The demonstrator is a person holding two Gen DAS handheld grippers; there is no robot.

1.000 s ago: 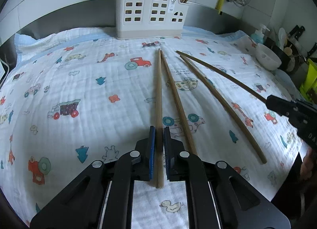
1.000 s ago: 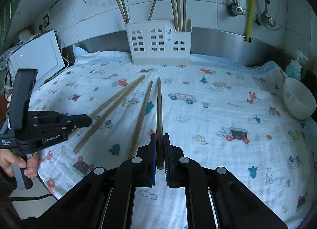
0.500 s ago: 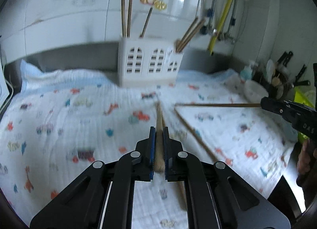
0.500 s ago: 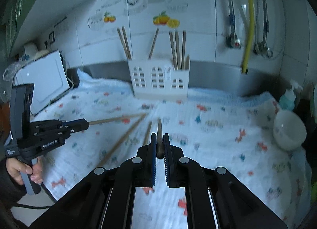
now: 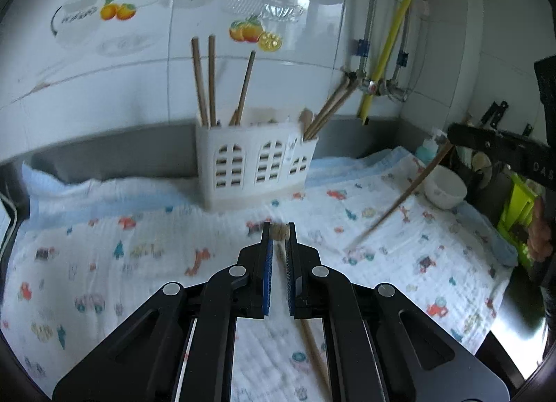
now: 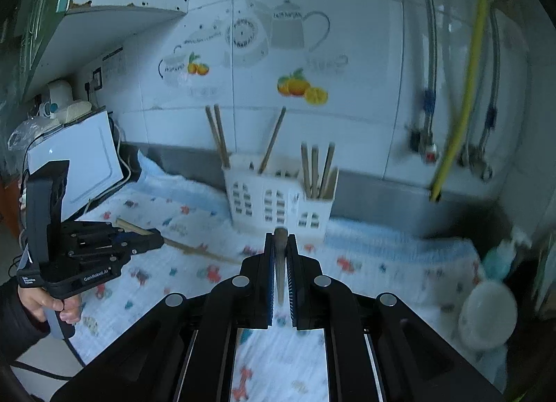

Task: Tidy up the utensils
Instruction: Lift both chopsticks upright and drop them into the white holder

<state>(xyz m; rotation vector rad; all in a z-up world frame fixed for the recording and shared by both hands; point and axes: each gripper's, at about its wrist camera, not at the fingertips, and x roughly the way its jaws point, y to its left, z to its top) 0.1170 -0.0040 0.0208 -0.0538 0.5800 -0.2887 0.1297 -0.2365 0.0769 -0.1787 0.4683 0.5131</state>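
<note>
Your left hand-held gripper and right hand-held gripper each clamp a long wooden chopstick, raised above the cartoon-printed cloth facing the white plastic utensil holder.

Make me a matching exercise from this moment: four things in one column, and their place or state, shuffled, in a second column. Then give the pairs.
Things
1. left gripper
2. white bowl
3. white utensil holder
4. yellow hose

Place or state
A. runs down the tiled wall
B. stands at the back of the cloth, with chopsticks upright in it
C. shut on a chopstick, raised off the cloth
D. sits at the cloth's right edge

Pairs: 1-C, 2-D, 3-B, 4-A
</note>
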